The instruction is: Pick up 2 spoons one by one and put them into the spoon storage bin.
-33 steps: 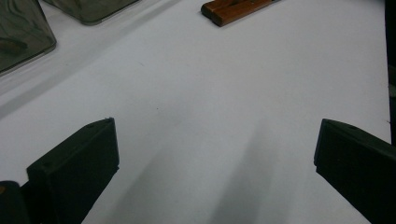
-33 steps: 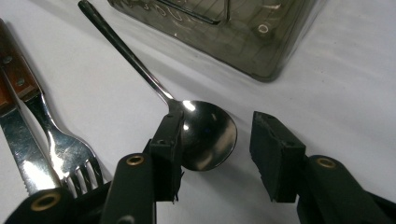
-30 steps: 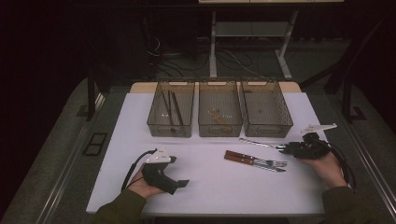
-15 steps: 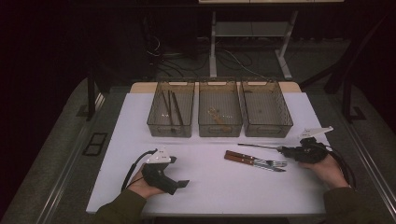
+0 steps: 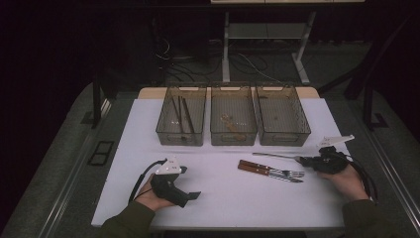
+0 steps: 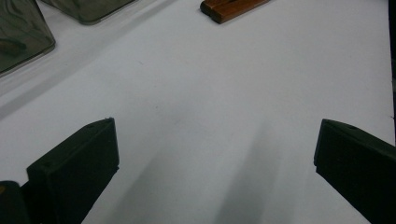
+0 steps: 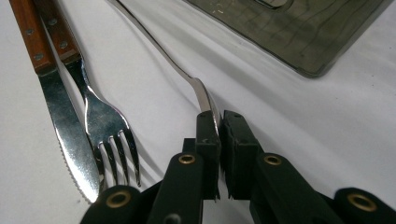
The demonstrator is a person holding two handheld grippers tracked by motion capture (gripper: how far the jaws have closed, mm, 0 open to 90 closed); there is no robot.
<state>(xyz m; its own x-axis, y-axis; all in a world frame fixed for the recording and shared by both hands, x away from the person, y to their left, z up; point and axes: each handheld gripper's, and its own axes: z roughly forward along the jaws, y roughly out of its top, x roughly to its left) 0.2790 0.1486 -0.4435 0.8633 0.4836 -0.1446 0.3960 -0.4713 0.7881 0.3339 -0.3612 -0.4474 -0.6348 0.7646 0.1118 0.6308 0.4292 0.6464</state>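
Slim all-metal utensil (image 7: 187,74), curved neck, shiny steel handle

The right gripper (image 7: 218,122) is the one thing that differs. Its two black jaws have just been closing and now meet on the head end of the slim all-metal utensil (image 7: 177,70), whose thin steel strip sits pinched between the pads. In the high view one second back, this utensil lies slanted, its far tip aimed up and left toward the bins. Half a second back it sits nearly level across the white table (image 5: 218,198). Now the utensil (image 5: 275,155) runs level leftward from the right gripper (image 5: 303,159), slightly lower in the frame.
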